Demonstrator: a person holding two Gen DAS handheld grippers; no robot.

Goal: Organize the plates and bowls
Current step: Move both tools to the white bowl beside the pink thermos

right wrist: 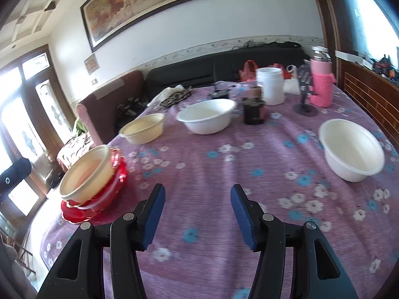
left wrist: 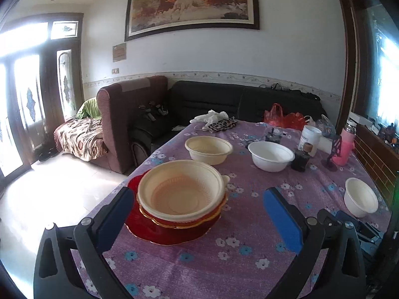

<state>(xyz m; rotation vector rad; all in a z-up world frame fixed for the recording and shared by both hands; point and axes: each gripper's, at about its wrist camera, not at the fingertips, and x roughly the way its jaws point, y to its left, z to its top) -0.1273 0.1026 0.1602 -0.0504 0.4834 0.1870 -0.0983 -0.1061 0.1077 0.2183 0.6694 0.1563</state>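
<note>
A cream bowl (left wrist: 180, 190) sits nested on red dishes, with a red plate (left wrist: 149, 231) at the bottom, near the table's left edge; the same stack (right wrist: 87, 174) shows at the left of the right wrist view. My left gripper (left wrist: 198, 199) stands wide open just in front of the stack, with nothing between its blue pads. A second cream bowl (left wrist: 208, 149) and a white bowl (left wrist: 271, 155) stand farther back. Another white bowl (right wrist: 351, 149) sits at the right. My right gripper (right wrist: 197, 191) is open over bare tablecloth, holding nothing.
The table wears a purple flowered cloth (right wrist: 224, 174). At the back stand a white jar (right wrist: 270, 84), a dark small box (right wrist: 253, 111), a pink bottle (right wrist: 321, 79) and red bags (left wrist: 281, 117). A sofa (left wrist: 212, 99) and an armchair (left wrist: 124, 114) lie beyond the table's far edge.
</note>
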